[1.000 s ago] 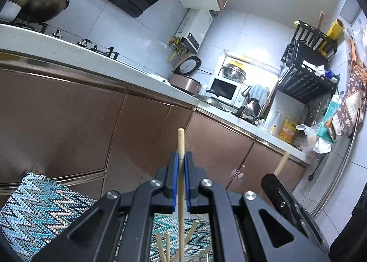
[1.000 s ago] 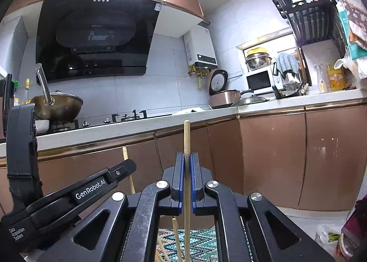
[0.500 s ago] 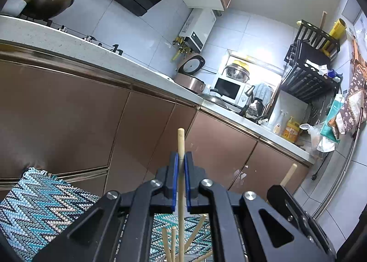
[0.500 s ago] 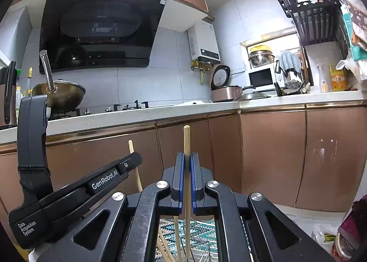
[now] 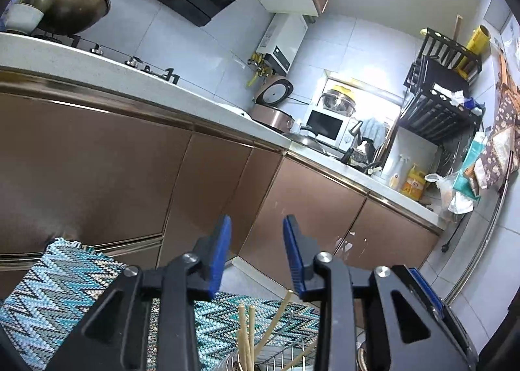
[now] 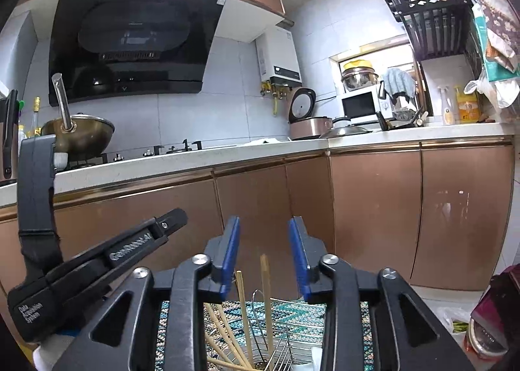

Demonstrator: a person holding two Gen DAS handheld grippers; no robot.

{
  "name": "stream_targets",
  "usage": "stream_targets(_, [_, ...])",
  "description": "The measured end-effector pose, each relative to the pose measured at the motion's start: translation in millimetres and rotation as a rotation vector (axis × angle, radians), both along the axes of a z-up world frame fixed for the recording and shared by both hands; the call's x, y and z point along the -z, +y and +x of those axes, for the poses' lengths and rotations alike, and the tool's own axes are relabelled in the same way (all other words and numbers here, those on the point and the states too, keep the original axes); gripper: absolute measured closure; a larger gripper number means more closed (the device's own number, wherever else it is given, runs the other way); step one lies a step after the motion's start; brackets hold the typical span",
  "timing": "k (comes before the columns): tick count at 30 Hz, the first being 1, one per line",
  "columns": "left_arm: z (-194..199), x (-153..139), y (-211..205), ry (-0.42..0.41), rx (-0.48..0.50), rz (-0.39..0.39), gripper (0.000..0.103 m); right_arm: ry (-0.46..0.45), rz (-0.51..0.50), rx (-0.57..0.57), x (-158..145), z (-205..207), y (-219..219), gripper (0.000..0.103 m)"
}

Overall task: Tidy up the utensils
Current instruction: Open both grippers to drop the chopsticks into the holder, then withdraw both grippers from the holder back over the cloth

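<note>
My left gripper point(image 5: 256, 254) is open and empty, its blue pads wide apart. Below it several wooden chopsticks point(image 5: 247, 335) stand in a metal holder at the bottom edge. My right gripper point(image 6: 264, 254) is also open and empty. Below it wooden chopsticks point(image 6: 265, 299) stand upright and leaning in a wire utensil basket point(image 6: 276, 348). The left gripper's black body point(image 6: 97, 260) shows at the left of the right wrist view, close beside the right gripper.
Brown cabinet fronts point(image 6: 373, 215) and a white counter point(image 6: 195, 156) run ahead. A wok point(image 6: 78, 134) sits on the stove, a rice cooker point(image 6: 308, 124) and microwave point(image 6: 360, 104) farther right. A zigzag mat point(image 5: 48, 289) lies below.
Both grippers were shut on a chopstick each; both have opened. The chopsticks have dropped into the holder below.
</note>
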State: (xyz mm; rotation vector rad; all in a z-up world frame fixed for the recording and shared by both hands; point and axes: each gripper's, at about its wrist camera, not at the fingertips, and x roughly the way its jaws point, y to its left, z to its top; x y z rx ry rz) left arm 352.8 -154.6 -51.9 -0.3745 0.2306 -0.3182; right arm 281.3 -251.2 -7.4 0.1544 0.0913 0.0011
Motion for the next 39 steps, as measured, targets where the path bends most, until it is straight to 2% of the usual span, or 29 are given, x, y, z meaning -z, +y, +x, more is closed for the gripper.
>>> stream_targets(5, [-30.1,-21.7,14.8,-0.008,-0.023,0.029,0.058,-0.003,0.009,0.032,-10.5,-20.7,4.0,0.058])
stream_targets(8, [-51.2,-35.3,26.5,-0.006,-0.036,0.037,0.053,-0.003,0.018,0.063,-18.6,-37.5,5.8,0.044])
stream_targets(11, [-73.4,-47.0,39.4,0.000,-0.053,0.057,0.050,0.004,0.019,0.094,-26.4,-57.1,9.5,0.033])
stream_targets(13, [-89.7,-54.7,48.3,0.009,-0.072,0.080,0.049,0.006,0.009,0.110,-30.4,-70.9,12.7,0.021])
stream_targets(19, [-134.5,-72.1,67.7,0.043,-0.101,0.155,0.047,0.016,-0.026,0.129,-48.2,-117.7,27.5,0.004])
stream_targets(28, [-211.7,-89.5,93.9,0.025,-0.140,0.223,0.046,0.043,-0.054,0.130,-60.0,-183.6,46.1,0.000])
stream_targets(35, [-266.4,-93.7,115.6,0.017,-0.161,0.253,0.045,0.068,-0.051,0.134,-53.3,-218.6,50.0,0.000])
stream_targets(39, [-282.9,-91.9,121.8,0.020,-0.173,0.269,0.045,0.085,-0.041,0.137,-48.8,-233.6,48.3,0.000])
